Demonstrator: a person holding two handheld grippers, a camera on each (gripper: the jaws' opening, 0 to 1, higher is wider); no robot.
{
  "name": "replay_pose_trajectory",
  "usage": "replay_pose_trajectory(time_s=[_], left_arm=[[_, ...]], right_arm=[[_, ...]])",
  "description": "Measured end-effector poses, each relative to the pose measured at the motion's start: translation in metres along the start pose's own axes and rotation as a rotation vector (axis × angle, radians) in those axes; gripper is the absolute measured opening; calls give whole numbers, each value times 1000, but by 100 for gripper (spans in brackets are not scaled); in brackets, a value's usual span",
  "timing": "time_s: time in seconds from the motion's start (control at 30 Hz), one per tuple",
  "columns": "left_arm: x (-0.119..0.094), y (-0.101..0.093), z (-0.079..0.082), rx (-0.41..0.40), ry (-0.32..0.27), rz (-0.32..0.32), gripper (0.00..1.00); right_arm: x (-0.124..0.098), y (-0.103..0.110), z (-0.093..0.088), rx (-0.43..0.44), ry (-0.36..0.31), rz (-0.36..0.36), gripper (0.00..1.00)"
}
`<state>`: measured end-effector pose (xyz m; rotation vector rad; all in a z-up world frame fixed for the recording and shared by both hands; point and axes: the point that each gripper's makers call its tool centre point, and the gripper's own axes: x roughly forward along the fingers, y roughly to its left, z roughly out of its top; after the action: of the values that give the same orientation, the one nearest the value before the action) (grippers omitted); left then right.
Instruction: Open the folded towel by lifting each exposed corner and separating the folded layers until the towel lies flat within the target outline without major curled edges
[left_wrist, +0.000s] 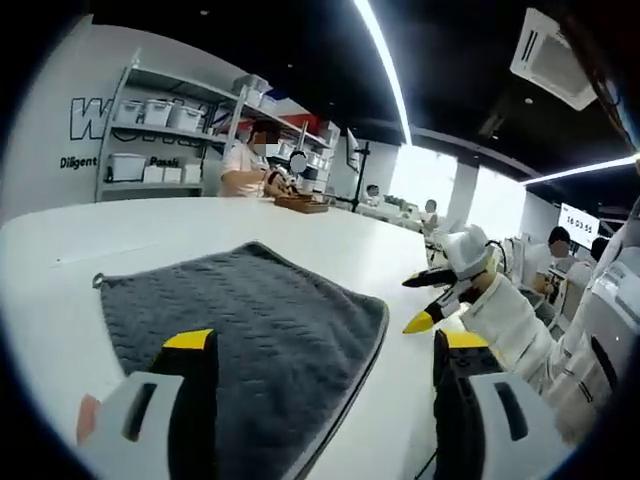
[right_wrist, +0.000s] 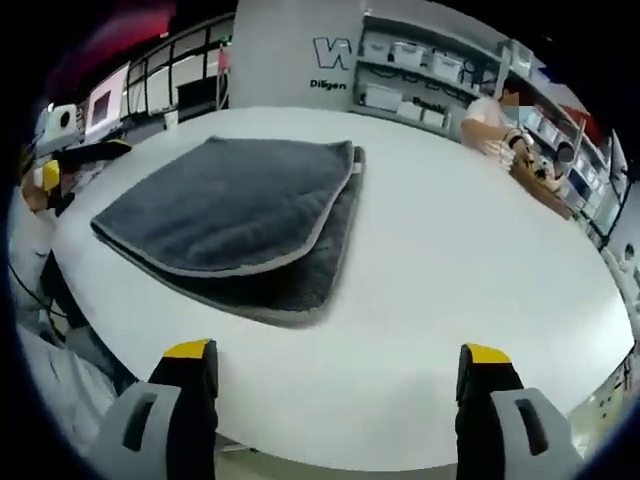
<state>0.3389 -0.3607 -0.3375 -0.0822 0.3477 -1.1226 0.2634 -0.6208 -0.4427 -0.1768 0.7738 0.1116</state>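
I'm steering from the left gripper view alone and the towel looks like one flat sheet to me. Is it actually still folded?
Observer: Yes. In the right gripper view the grey towel shows two stacked layers, the upper one's pale edge lying over the lower.
Operator: Where do the layers part?
Observer: Along the edge facing the right gripper, where the lower layer sticks out beyond the upper.
Operator: Is that gripper touching the towel?
Observer: No. Its jaws stand wide apart over bare white table, short of the towel.
Operator: And my own gripper?
Observer: The left gripper is open, one jaw over the towel, gripping nothing.
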Motion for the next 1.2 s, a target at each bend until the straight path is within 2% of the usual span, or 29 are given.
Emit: replay_pose_trajectory(time_s=[0.13,0.4,0.47,0.5,0.57,0.7,0.87,0.93,1.07,1.13,1.2], left_arm=[[26,-15,-9,21,56,-45,82],[69,-37,-11,27,64,-119,75],[79,-42,-15,31,85,-133,76],[88,-45,-22,29,129,-137,76],[99,-50,-29,30,164,-144,77],[119,-62,-35,23,171,-183,80],[131,-75,-50,37,230,-212,79],[136,-76,-53,30,235,-210,81],[145,-80,-62,22,272,-224,78],[150,-83,-65,30,274,-230,79],[156,-80,-70,57,300,-221,79]], right_arm=[[0,6,-1,-7,-12,21,99],[-7,13,-2,-5,-30,34,99],[-9,14,-1,-6,-33,34,99],[-10,15,0,-6,-38,34,99],[-12,18,2,-11,-45,40,99],[-14,22,3,-17,-50,49,99],[-16,23,2,-16,-48,49,99],[-16,23,2,-15,-48,48,99],[-17,25,1,-15,-46,49,99],[-17,25,2,-17,-46,48,99],[-18,26,3,-16,-49,47,99]])
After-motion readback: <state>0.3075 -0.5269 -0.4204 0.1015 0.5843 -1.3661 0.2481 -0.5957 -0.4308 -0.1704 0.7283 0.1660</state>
